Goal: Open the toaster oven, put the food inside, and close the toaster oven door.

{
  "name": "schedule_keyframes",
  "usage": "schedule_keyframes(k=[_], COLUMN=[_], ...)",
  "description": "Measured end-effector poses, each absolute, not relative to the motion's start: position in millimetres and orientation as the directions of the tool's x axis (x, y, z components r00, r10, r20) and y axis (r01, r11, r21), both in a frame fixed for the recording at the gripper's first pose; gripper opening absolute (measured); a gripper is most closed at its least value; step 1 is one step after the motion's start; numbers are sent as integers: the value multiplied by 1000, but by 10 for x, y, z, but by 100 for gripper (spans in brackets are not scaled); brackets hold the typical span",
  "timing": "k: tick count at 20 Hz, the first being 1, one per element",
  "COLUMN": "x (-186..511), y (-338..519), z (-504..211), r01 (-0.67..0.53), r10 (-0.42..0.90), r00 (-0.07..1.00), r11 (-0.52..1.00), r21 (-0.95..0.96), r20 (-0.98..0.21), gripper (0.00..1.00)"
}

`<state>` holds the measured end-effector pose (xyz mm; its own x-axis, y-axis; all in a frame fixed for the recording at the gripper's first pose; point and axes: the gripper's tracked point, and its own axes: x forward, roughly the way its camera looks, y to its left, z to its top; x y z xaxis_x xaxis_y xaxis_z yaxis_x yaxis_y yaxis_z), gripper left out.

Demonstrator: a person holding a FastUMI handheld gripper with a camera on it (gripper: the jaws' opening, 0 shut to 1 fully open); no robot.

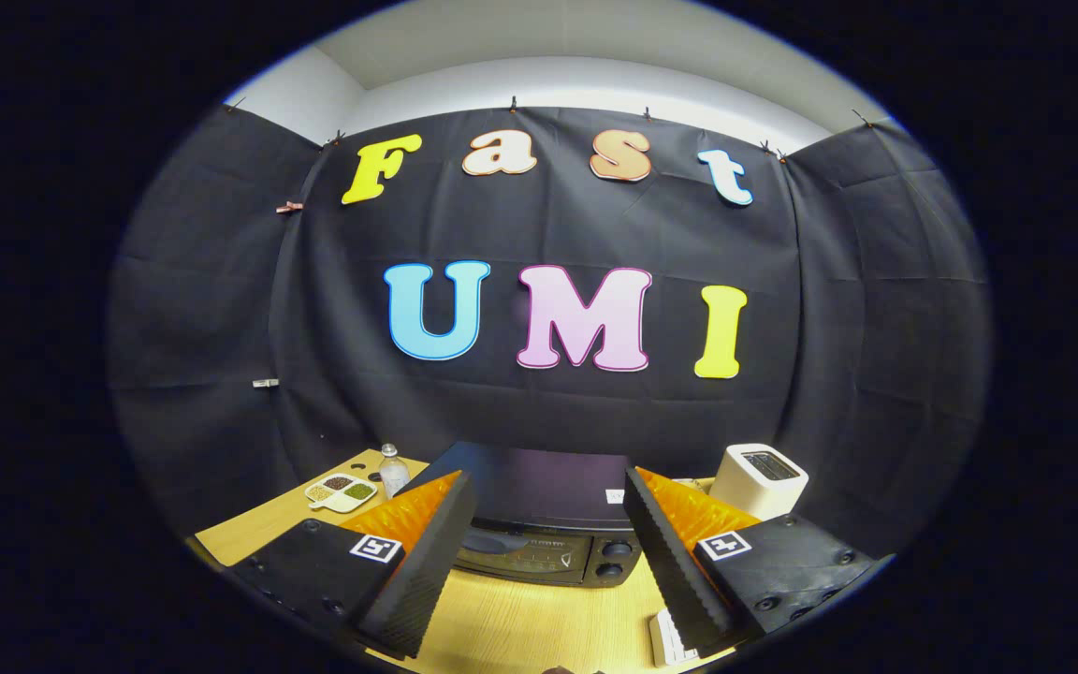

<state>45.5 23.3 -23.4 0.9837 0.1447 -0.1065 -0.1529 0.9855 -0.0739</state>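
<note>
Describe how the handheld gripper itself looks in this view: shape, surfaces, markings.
The gripper has two wedge-shaped fingers with finely ribbed inner faces. Each sits on a dark block base studded with round screws and carries a small square black-and-white marker tag. The fingers stand apart, framing the toaster oven on the wooden table.

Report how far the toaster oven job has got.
Nothing looks done: the toaster oven sits ahead of the fingers with its door apparently closed. In hand: nothing; the gripper is open and empty. Left: opening the door, loading food, closing the door.

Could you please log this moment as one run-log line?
tongs: open, empty | toaster oven: ahead between fingers, door closed | food: not yet loaded
</note>
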Motion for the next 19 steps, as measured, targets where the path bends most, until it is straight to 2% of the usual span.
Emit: schedule_keyframes(k=[19], x=[354], y=[410], z=[-17], r01=[-209], r10=[204], r00=[976], r11=[977], r21=[-53], r20=[-81], gripper=[99])
